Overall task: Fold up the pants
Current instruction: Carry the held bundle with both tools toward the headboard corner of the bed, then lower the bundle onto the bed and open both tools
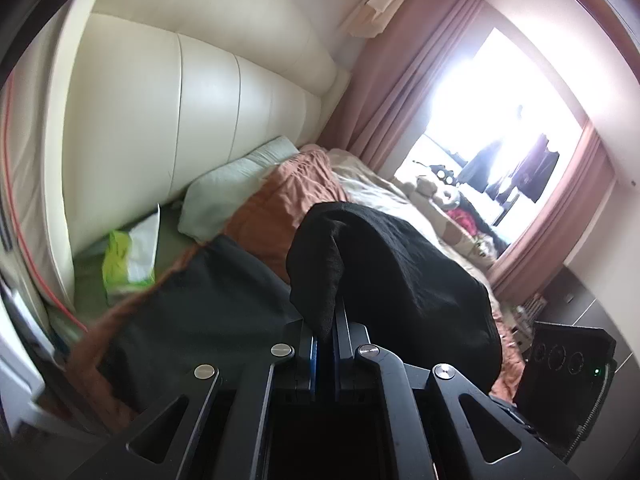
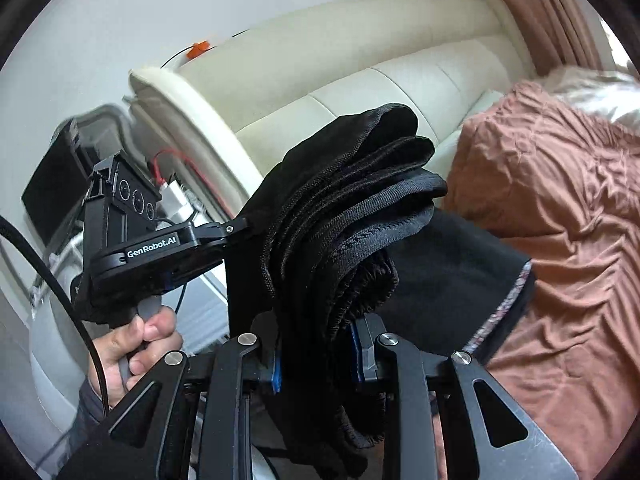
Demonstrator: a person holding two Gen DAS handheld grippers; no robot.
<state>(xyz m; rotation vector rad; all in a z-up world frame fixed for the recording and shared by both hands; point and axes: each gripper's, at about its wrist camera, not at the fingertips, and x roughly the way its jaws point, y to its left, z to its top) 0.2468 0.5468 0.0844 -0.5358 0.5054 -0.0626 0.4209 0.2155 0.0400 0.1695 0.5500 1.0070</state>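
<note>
While both jaws pinch the black pants [image 2: 352, 216] off the bed [image 2: 560, 200], the left gripper [image 1: 325, 332] clamps a thin edge, the right gripper [image 2: 320, 360] a thick bunched stack, cloth spanning between them, both equally near, the fold dropping ahead onto the brown sheet.

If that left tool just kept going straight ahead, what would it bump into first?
Probably the rust-brown rumpled bedspread, past the black knit pants the left tool already grips. Depth is hard to judge in this fisheye view.
</note>
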